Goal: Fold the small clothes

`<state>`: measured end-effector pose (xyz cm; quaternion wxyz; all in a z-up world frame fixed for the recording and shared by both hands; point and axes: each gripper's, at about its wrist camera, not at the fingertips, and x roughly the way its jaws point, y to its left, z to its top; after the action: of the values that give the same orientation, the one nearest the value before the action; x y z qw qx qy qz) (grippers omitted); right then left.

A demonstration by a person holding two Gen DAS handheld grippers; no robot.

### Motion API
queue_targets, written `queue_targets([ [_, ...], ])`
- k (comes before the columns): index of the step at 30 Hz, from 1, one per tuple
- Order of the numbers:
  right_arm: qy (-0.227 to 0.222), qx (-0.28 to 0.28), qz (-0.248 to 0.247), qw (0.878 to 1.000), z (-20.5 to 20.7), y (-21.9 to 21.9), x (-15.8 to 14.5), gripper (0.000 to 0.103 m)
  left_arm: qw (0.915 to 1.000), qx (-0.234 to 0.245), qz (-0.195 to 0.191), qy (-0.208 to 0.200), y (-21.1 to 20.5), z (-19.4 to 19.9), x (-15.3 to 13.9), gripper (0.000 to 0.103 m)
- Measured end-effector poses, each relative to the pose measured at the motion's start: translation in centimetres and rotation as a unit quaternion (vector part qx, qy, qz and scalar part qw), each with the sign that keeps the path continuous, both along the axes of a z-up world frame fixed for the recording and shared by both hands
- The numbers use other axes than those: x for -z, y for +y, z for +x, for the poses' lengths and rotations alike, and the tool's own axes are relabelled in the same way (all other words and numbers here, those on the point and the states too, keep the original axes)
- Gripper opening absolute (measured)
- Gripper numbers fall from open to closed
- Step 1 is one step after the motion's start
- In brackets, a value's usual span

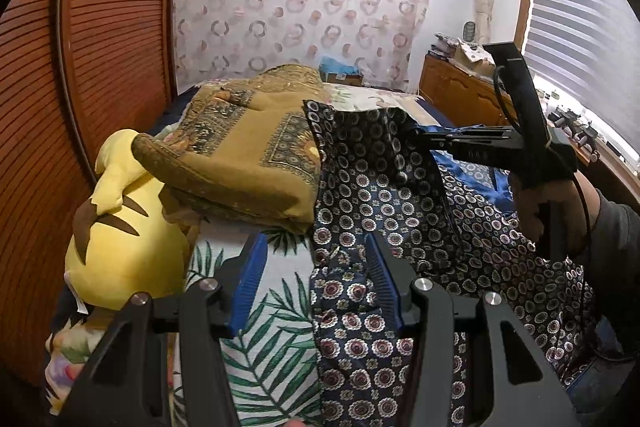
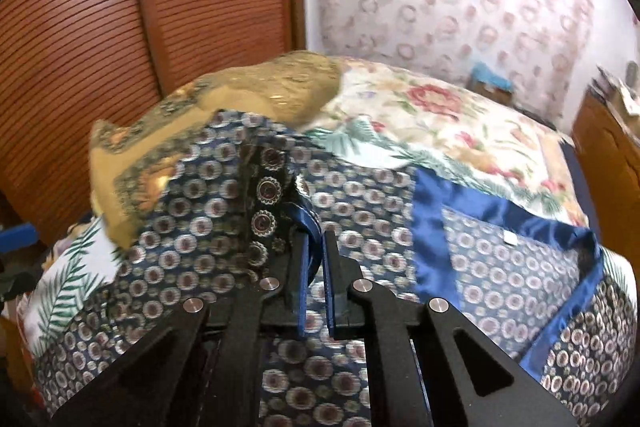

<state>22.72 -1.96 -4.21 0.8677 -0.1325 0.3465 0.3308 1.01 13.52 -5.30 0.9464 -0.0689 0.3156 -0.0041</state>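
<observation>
Covering floral bedspread (image 2: 420,115): patterned garment (image 2: 360,187)

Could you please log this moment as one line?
left gripper: open, over garment edge | right gripper: shut on garment, lifting fold | bed: garment partly spread

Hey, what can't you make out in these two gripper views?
- Right wrist view: motion blur smears the mustard blanket and wallpaper.
- Left wrist view: the right gripper tips are buried in the patterned garment.
- Left wrist view: the yellow plush has its face hidden by the left gripper body.
</observation>
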Motion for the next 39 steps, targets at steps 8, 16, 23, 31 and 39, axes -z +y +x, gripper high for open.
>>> queue_targets([
  [8,-0.013,0.012,0.02,1.0,-0.5,-3.5,-2.1,0.033,0.9996,0.022,0.005,0.014,-1.9,2.5,0.4,0.05],
  [16,-0.026,0.034,0.039,0.998,-2.6,-11.7,-4.3,0.057,0.9976,0.057,0.014,0.037,-5.1,5.7,0.9,0.05],
  [23,-0.028,0.091,0.03,0.995,-4.4,-21.0,-4.5,0.057,0.9934,0.096,0.023,0.059,-8.0,8.0,1.6,0.05],
  [31,-0.031,0.175,0.015,0.984,-5.7,-30.7,-3.7,0.057,0.9884,0.119,0.038,0.086,-10.0,10.4,2.7,0.05],
  [39,0.002,0.25,0.007,0.968,-6.3,-38.8,-1.1,0.057,0.9856,0.124,0.04,0.107,-10.7,11.5,4.0,0.05],
])
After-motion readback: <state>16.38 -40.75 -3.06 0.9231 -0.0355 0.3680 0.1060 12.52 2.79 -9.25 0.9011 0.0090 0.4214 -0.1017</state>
